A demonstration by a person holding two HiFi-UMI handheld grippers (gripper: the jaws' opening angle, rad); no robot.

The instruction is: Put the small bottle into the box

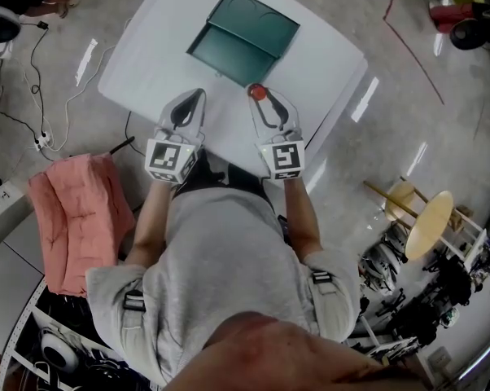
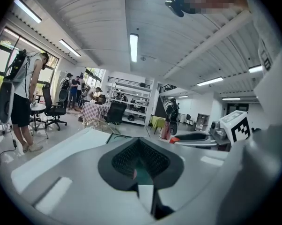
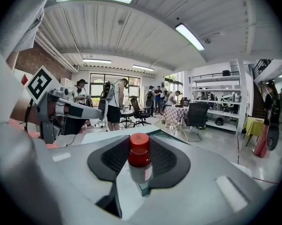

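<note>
While the right tool (image 3: 140, 165) grips one bottle (image 3: 139, 150), one box (image 1: 243, 37) lies open.

Dressed in a light grey short-sleeved T-shirt (image 1: 229, 251) with dark strap buckles (image 1: 133, 300) at both shoulders. Fitted with a pale grey plastic left tool (image 1: 194, 96) and matching right tool (image 1: 260, 96), each lined with black ribbed pads and backed by a white cube (image 1: 172, 158) printed with black square markers.

the small bottle (image 3: 140, 165) has a red screw cap and a pale, clear body with a label. it stands upright, clamped between the jaws of the right gripper (image 1: 263, 98), just right of centre in the head view. the box (image 1: 243, 37) is dark green and lies open, lid folded back, at upper centre, its near corner just above the bottle in the frame.
</note>
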